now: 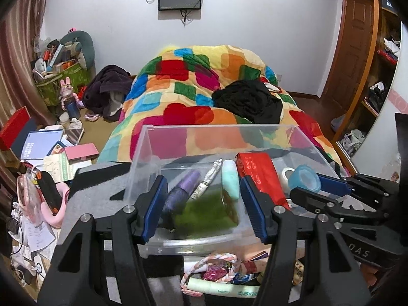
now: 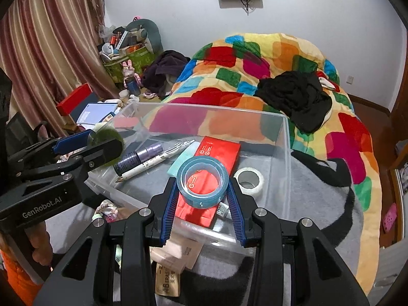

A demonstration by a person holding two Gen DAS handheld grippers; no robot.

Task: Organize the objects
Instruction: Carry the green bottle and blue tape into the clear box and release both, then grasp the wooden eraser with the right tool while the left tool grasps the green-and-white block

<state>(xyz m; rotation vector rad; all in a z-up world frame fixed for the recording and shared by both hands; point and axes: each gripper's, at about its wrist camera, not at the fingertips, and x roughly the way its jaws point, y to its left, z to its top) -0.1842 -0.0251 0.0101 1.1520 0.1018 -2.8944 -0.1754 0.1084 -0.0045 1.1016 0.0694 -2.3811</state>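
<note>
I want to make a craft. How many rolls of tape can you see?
2. The blue tape roll is in the right gripper's jaws; the white tape roll lies inside the clear bin. Clutter may hide more.

The left claw points forward and downward, its two blue-padded fingers set well apart and roughly parallel, clamped on a green round thing that fills the gap between them; in the right wrist view the same claw reaches in from the left edge with the green thing at its tip. Below its black body a hand grips the handle, with an orange sleeve beneath. The right claw also tilts down, its blue pads pressed on both sides of a blue tape roll. In the left wrist view it comes in from the right.
</note>
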